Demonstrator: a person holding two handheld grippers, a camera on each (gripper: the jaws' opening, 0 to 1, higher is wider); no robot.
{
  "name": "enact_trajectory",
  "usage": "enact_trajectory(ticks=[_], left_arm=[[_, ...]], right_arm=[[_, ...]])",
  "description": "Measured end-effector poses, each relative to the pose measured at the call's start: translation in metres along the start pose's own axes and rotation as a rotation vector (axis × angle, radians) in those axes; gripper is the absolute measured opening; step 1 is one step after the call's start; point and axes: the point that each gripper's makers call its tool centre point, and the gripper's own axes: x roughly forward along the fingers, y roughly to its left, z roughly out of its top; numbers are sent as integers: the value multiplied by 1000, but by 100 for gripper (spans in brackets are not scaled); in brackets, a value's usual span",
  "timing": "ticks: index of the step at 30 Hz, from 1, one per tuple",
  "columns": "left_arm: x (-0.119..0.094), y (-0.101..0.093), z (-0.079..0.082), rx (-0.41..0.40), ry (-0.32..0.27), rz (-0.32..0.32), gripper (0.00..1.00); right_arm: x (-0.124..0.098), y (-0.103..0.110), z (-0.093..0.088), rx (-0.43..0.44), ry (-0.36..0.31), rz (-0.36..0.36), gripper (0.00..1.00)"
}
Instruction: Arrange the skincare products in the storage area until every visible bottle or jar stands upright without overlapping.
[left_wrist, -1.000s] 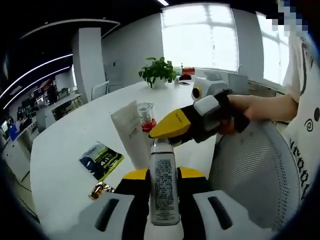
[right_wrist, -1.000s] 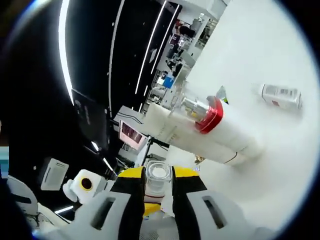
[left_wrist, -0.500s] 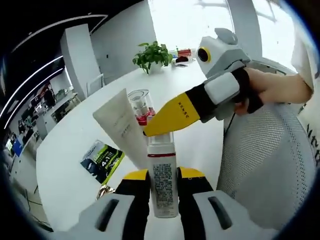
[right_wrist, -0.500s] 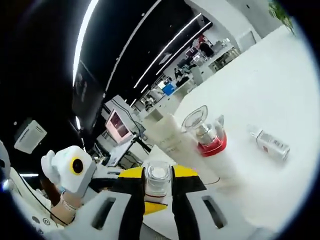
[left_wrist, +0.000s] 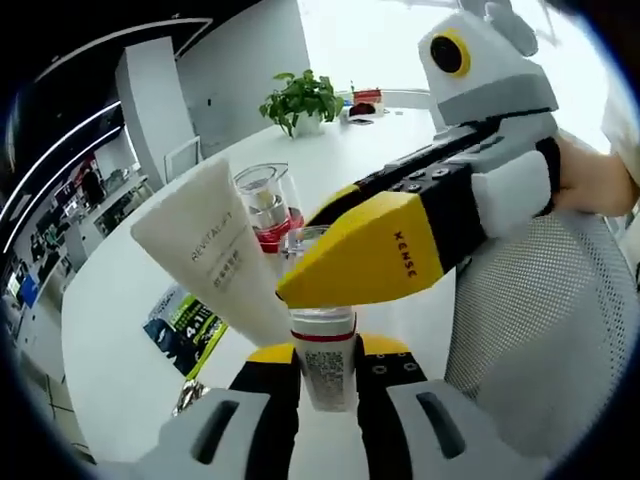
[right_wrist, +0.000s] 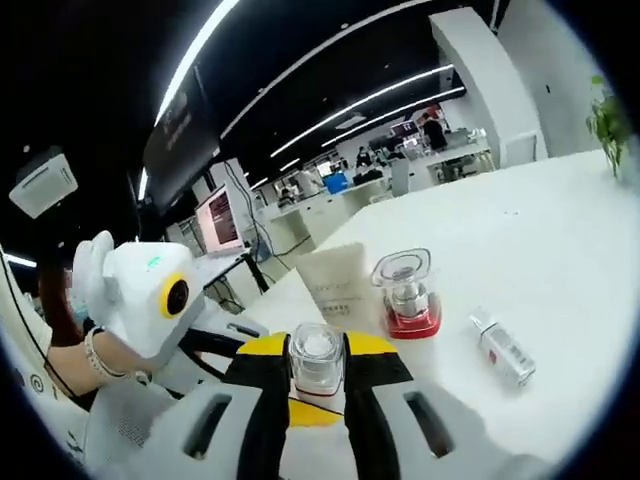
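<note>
White office table (right_wrist: 560, 220) carries the products. Nearest, the left gripper (left_wrist: 328, 372) is clamped on one white pump bottle (left_wrist: 325, 355), held upright; the right gripper (right_wrist: 316, 372) pinches that bottle's clear cap (right_wrist: 316, 355) from above. Just beyond stand one cream tube (right_wrist: 338, 282) and one red-collared clear bottle (right_wrist: 406, 296), touching; one small bottle (right_wrist: 503, 349) lies flat nearby. One potted plant (left_wrist: 297, 98) sits far back.

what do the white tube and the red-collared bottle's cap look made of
Tube: probably soft matte plastic, opaque white with printed lettering and no glare. Cap on the red-collared bottle: clear hard plastic or maybe glass, since the pump inside shows through it.
</note>
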Motion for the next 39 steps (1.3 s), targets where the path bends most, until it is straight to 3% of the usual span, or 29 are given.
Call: enact_trajectory(ticks=[9,22,39], left_arm=[[8,-4,-6,-79,-39,-38,17],[19,-11,-11,-125,-53,-83,17],[27,-14,-20,-122,-17,-87,17]], right_arm=[[6,5,-8,-122,48,-4,20],[10,9,-19,-193,99,4,21],[10,4,-28,-158,140,7,22]])
